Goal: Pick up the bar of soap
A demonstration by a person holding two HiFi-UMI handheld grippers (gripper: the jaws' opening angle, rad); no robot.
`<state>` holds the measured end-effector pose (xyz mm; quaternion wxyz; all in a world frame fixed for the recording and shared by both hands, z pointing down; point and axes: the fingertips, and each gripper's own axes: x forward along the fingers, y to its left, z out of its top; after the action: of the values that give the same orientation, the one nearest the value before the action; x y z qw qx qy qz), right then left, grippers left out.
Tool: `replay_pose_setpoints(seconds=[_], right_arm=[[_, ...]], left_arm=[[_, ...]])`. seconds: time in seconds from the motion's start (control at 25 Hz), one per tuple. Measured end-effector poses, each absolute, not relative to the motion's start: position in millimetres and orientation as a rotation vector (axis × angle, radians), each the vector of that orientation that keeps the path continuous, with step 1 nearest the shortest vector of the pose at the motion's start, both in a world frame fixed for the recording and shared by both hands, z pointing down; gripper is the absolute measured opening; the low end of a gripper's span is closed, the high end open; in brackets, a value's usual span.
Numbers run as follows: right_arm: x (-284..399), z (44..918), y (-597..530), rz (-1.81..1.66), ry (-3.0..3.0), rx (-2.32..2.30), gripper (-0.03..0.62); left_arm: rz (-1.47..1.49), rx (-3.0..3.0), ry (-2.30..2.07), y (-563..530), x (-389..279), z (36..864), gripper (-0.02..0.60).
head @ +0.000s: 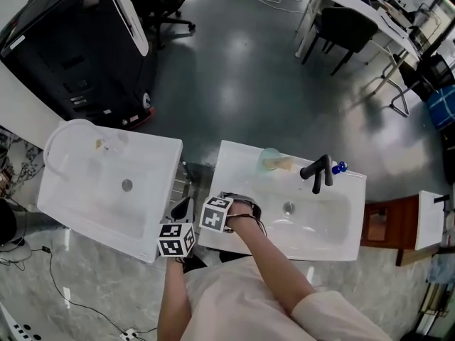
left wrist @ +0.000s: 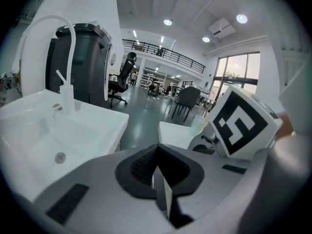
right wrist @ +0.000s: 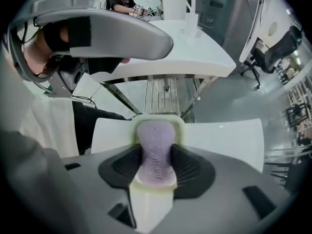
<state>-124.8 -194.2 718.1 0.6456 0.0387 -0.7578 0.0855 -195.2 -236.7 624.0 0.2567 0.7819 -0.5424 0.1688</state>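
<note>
A lilac bar of soap (right wrist: 155,140) lies in a pale yellow-green soap dish (right wrist: 181,126) on the white rim of the right sink (head: 334,246). My right gripper (right wrist: 157,156) points straight down over it, and its black pads (right wrist: 192,167) lie against the soap's two long sides. In the head view the right gripper (head: 238,208) stands at that sink's near left corner and hides the soap. My left gripper (head: 183,210) hovers in the gap between the two sinks, shut with nothing in it (left wrist: 157,172).
A second white sink (head: 92,219) with a white faucet (left wrist: 63,57) stands to the left. A metal rack (right wrist: 163,94) fills the gap between the sinks. On the right sink's far rim are a black faucet (head: 318,170) and a teal cup (head: 270,159). Grey floor lies beyond.
</note>
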Motion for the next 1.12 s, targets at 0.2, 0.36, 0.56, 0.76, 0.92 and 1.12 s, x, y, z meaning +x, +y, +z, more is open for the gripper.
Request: replay_pose_setpoints(seconds=[0.2,0.36,0.56,0.76,0.92,1.12], right_arm=[[-125,716,-196,0.201,-1.750,0.080,0.193],[-129,712,-192,0.148,-1.798,0.057,0.192],[-131,709,-193,0.095,-1.888,0.097,0.189],[-131,706,-194,0.104,-1.952,0.142,0.189],[-132,701,-193,0.129,-2.018,0.176,0.187],[-128,694,-193,0.196,-2.098,0.237,0.186]], left_arm=[[0.456,2.134,-1.474,-242,-196,619,0.005],[0.438,2.132,-1.489,-244,-196,614,0.005],[0.433,2.136,-1.506,-243,-193,611,0.005],[0.439,2.121,-1.522,-238,-193,613,0.005],[0.442,2.106,-1.536,-232,-193,615,0.005],[0.465,2.102,-1.540,-228,-191,617,0.005]])
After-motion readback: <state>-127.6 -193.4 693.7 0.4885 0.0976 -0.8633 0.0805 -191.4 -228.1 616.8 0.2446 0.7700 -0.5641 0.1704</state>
